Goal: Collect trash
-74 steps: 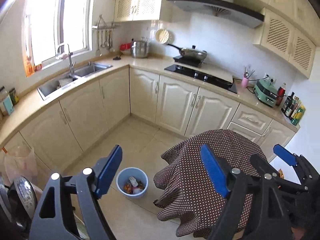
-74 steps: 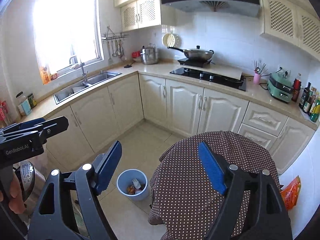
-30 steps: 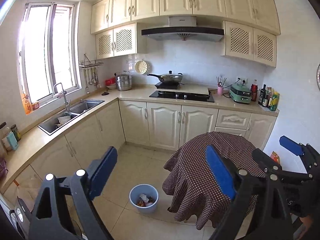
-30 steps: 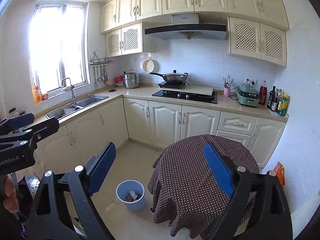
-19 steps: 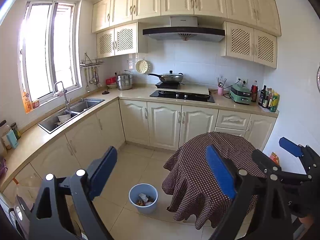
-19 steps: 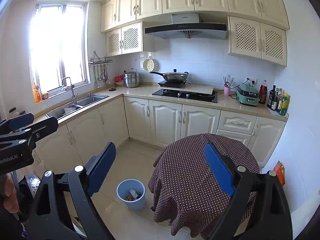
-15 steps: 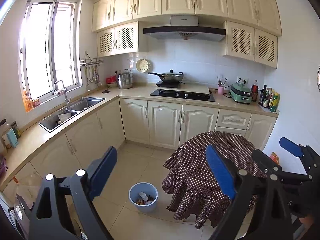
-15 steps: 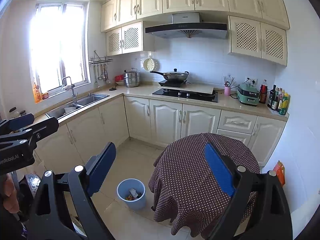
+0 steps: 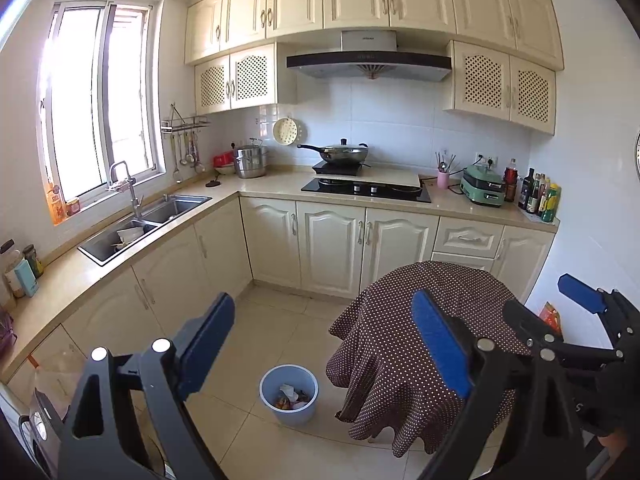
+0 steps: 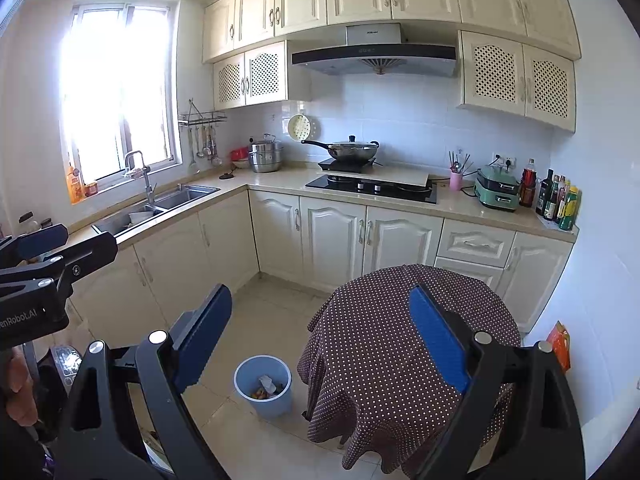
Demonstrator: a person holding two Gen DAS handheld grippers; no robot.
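Observation:
A light blue trash bin (image 9: 289,399) stands on the tiled floor beside a round table draped in a brown dotted cloth (image 9: 404,344). It holds scraps of trash (image 9: 291,397). The bin also shows in the right wrist view (image 10: 263,385), left of the table (image 10: 380,340). My left gripper (image 9: 324,336) is open and empty, held high above the floor. My right gripper (image 10: 320,328) is open and empty at about the same height. The right gripper shows at the right edge of the left wrist view (image 9: 580,320).
Cream cabinets and a beige counter (image 9: 256,188) run along the left and back walls, with a sink (image 9: 140,224), hob and wok (image 9: 340,154). An orange packet (image 10: 559,344) lies by the right wall. Bottles (image 10: 558,200) stand at the counter's right end.
Both grippers have risen and drawn back from the table since 2.5 s ago, so the bin and table look smaller. In the last second the views barely shift.

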